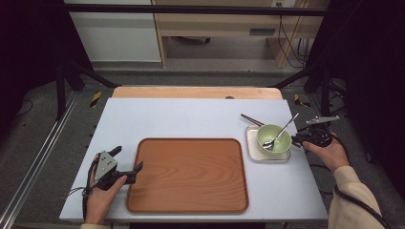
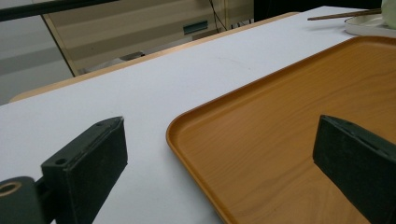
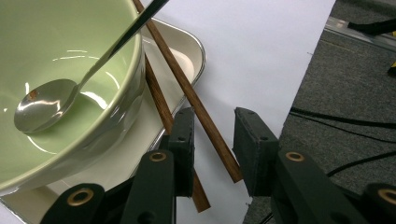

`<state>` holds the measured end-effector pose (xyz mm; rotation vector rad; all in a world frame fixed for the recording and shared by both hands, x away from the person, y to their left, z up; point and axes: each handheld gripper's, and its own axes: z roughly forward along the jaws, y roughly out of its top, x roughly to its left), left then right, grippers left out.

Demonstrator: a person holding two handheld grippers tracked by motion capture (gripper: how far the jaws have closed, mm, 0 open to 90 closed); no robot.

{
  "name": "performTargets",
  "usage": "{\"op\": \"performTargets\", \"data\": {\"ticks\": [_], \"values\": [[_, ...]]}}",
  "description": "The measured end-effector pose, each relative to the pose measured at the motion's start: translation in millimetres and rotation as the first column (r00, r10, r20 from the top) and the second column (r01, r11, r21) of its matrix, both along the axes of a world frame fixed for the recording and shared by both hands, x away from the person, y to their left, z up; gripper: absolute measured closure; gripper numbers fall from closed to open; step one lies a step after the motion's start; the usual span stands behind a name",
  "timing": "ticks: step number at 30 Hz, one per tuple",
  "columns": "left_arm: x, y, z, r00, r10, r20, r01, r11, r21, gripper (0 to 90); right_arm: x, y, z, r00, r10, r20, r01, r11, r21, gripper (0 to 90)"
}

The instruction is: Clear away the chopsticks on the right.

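Left gripper (image 1: 128, 161): we hold it released — jaws wide astride the wooden tray (image 1: 191, 174) corner.
Right gripper (image 3: 212, 140): jaws part-open around one of the chopsticks (image 3: 187, 93), not pressing.
Chopsticks: resting on the white dish (image 1: 251, 143) beside the green bowl (image 1: 273, 136) — spoon (image 3: 46, 105) inside — right on the tabletop (image 1: 191, 119).

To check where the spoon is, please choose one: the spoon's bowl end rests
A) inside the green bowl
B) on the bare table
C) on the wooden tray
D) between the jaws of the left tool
A: the spoon lies with its bowl end inside the green bowl, its handle leaning over the rim.
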<state>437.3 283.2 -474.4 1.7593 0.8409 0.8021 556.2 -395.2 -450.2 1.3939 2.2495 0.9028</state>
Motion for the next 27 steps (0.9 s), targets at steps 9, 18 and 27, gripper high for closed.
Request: {"op": "performTargets", "data": {"ticks": [9, 18, 27], "values": [[-0.4, -1.3, 0.4, 1.0, -0.004, 0.001, 0.004, 1.0, -0.001, 2.8, 6.0, -1.0, -2.7, 1.0, -0.003, -0.008, 0.002, 1.0, -0.008, 67.9], [-0.4, -0.1, 0.4, 1.0, -0.002, 0.001, 0.002, 1.0, -0.002, 2.7, 8.7, -1.4, -7.6, 0.9994, -0.004, -0.033, 0.004, 1.0, -0.004, 69.4], [-0.5, 0.0, 0.4, 1.0, -0.001, 0.001, 0.001, 1.0, -0.002, 2.7, 5.9, 0.8, -6.8, 0.9987, 0.043, -0.028, -0.042, 0.999, 0.012, 83.4]]}}
